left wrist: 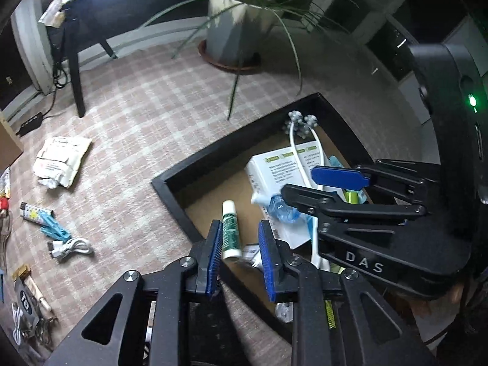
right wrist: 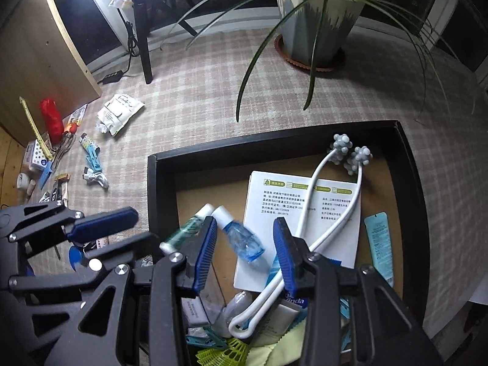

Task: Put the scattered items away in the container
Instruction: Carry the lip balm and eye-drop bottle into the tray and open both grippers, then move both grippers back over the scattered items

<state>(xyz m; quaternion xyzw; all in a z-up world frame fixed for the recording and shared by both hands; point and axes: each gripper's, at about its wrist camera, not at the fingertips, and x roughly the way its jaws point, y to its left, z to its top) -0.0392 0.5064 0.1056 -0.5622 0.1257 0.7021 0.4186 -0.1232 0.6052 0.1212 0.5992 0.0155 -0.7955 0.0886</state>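
Over the black-walled box (right wrist: 152, 183) on the checked carpet (right wrist: 213, 91), both hand-held grippers hang with their jaws apart and nothing between the blue pads. From the left wrist view, the left hand-held gripper (left wrist: 239, 262) sits above the box's near wall, and a green-and-white tube (left wrist: 231, 233) lies just beyond its fingertips on the cardboard floor of the box. The right hand-held gripper (left wrist: 308, 183), seen there from the side, carries the white letters "DAS" on its black body and a lit green lamp.

From the right wrist view, the right hand-held gripper (right wrist: 245, 244) is open over a small clear blue bottle (right wrist: 241, 238) with a white cap, which looks blurred; whether it touches anything cannot be told. Beside it lies the green tube (right wrist: 183, 231). A white booklet (right wrist: 274, 228) with green headers and small printed text, too fine to read, lies flat in the box, and a white two-armed massager (right wrist: 308, 213) with grey knobbly balls rests across it. A pale blue tube (right wrist: 379, 244) lies along the right wall. Near the front sit a pack marked "inda" (right wrist: 294, 302), yellow-green shuttlecocks (right wrist: 225, 350) and blue pegs (right wrist: 204, 340).

Still out on the carpet, well apart from the box: a white pouch (right wrist: 120, 113), a white cable (right wrist: 97, 178), a blue peg (right wrist: 93, 155), a red bag (right wrist: 52, 122) and other small bits by a wooden cabinet (right wrist: 36, 45). A potted plant (right wrist: 317, 24) stands behind the box.
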